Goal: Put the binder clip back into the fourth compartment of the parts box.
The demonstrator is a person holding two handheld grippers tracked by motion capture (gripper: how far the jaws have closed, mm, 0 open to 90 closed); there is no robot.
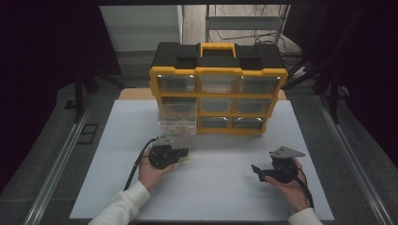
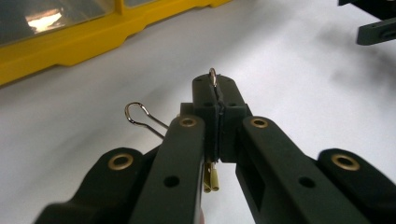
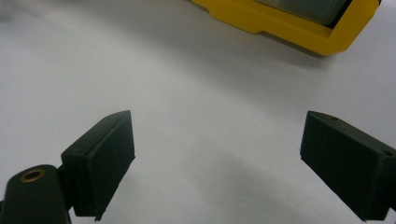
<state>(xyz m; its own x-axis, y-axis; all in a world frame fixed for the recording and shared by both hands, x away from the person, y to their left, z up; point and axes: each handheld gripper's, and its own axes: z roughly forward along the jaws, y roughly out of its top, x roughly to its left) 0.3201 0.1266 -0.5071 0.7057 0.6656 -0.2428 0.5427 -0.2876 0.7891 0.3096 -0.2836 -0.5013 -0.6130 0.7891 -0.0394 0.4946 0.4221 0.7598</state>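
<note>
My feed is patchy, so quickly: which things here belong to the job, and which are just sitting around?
In the job:
left tool, shut on wire clips
pulled-out clear drawer
yellow organiser

Lying about:
right tool, open, holding nothing
white table
cables behind the organiser

My left gripper (image 2: 215,100) jaws hiding most of the wire clip (image 2: 212,77) pinched between them, a second wire loop (image 2: 140,114) running under my jaw, yellow organizer (image 3: 299,23) cut off by the edge, drawer (image 1: 177,123) contents too small for me to tell
</note>
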